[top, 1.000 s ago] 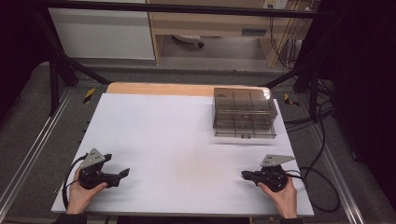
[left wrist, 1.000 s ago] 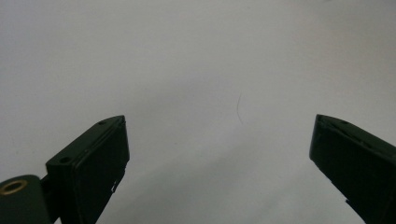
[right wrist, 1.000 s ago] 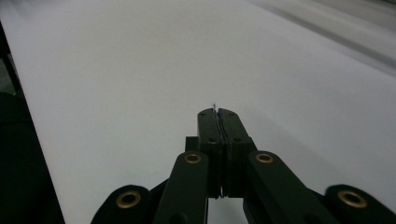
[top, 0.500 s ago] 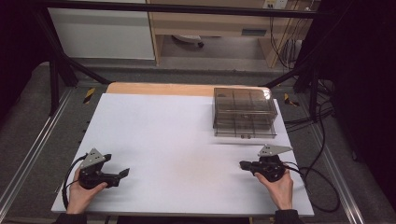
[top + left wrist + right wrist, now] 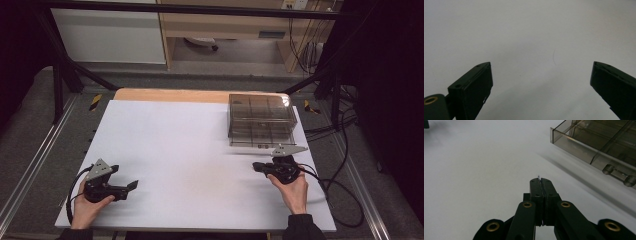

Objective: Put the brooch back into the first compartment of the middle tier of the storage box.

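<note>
A: How are the grippers seen?
B: The left gripper [image 5: 131,185] is held apart at seven o'clock; the right gripper [image 5: 256,166] is pressed together, empty.
A: And the box [image 5: 261,120]?
B: Set at one o'clock, long axis crosswise, latches facing six o'clock.

Smoky see-through plastic box [image 5: 261,120], glossy, smooth. Desk [image 5: 175,150] topped with white matt sheet, smooth; bare light wood strip [image 5: 170,95] at far edge. Right tongs [image 5: 540,181] matt black plastic, brass-coloured rivets. Left tongs [image 5: 541,75] matt black too.
</note>
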A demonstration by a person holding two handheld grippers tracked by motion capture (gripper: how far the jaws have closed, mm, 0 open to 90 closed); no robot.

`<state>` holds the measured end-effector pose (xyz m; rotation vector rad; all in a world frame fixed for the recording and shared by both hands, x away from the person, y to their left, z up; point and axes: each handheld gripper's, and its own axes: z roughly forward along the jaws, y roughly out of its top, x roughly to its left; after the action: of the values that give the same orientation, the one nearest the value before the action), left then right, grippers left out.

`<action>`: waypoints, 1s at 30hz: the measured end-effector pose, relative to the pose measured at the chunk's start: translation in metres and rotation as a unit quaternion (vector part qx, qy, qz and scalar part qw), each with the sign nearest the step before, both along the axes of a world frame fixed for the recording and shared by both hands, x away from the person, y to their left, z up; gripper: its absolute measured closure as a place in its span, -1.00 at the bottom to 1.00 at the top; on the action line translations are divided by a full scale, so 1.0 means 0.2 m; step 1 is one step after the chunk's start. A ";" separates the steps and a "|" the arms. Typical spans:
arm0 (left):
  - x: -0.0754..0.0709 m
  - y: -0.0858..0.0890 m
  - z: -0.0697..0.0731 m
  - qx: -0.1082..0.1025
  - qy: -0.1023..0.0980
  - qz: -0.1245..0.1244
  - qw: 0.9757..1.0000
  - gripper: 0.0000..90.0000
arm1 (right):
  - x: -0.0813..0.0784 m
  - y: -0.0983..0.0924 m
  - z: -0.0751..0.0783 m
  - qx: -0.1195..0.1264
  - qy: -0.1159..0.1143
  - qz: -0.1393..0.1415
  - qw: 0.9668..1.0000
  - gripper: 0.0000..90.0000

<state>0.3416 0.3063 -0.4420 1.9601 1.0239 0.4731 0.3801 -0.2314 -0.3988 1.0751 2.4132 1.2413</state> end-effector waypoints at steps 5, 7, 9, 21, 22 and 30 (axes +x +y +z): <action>0.00 0.00 0.00 0.000 0.000 0.001 1.000 -0.91 | 0.03 0.02 0.03 0.000 -0.004 -0.004 1.000 0.98; 0.00 0.00 0.00 -0.001 0.000 0.001 1.000 -0.91 | 0.05 0.03 0.04 -0.001 -0.007 -0.003 1.000 0.98; 0.00 0.00 0.00 -0.001 0.000 0.001 1.000 -0.91 | 0.06 0.04 0.05 -0.001 -0.008 -0.004 1.000 0.98; 0.00 0.01 0.00 -0.001 0.000 0.001 1.000 -0.91 | 0.13 0.09 0.08 0.001 -0.009 -0.014 1.000 0.98; 0.00 0.01 0.00 -0.001 0.000 0.001 1.000 -0.91 | 0.14 0.09 0.08 0.001 -0.011 -0.013 1.000 0.98; 0.00 0.01 0.00 -0.002 0.000 0.002 1.000 -0.91 | 0.18 0.10 0.09 -0.001 -0.014 -0.021 1.000 0.98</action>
<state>0.3416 0.3075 -0.4421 1.9560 1.0276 0.4723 0.4166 -0.2123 -0.3801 1.0947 2.3586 1.2327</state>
